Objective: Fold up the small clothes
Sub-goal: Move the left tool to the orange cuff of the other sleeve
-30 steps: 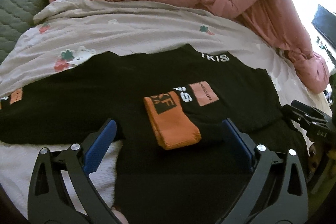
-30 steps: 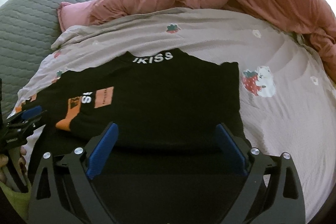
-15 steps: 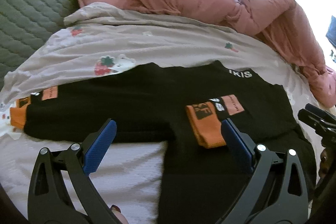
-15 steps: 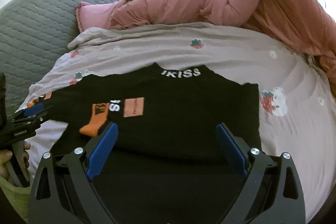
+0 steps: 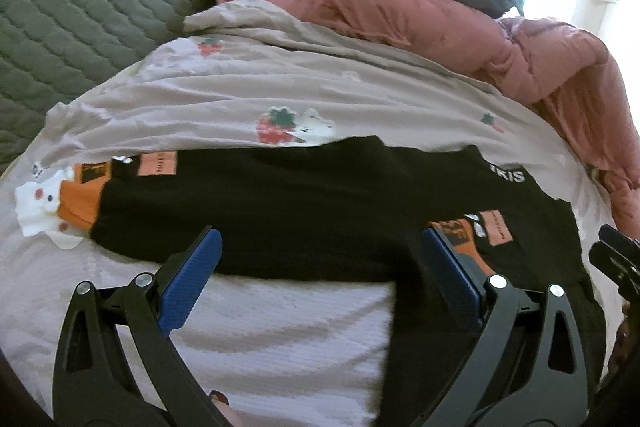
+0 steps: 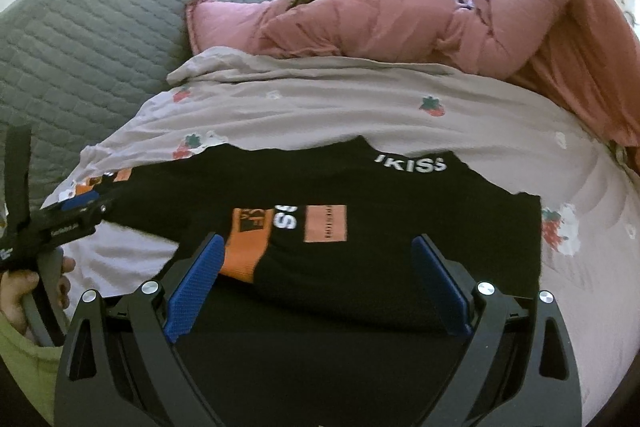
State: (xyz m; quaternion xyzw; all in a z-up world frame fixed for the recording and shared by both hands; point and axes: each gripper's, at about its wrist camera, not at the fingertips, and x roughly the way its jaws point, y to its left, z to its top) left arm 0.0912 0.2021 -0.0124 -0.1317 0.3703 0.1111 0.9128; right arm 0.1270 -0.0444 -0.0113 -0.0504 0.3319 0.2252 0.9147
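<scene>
Black sweater [image 6: 380,247] flat on bedsheet [image 6: 340,111], one sleeve folded across.
Left gripper [image 5: 320,279] and right gripper [image 6: 316,275] both spread wide, empty, sweater just ahead of them.

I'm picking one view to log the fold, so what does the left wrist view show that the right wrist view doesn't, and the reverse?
Only the left wrist view shows the outstretched sleeve's orange cuff in full.

Only the right wrist view shows the hand holding the left gripper, and the full white collar lettering.

Both show the black sweater, one sleeve folded across it with its cuff on top, and the pink duvet.
</scene>
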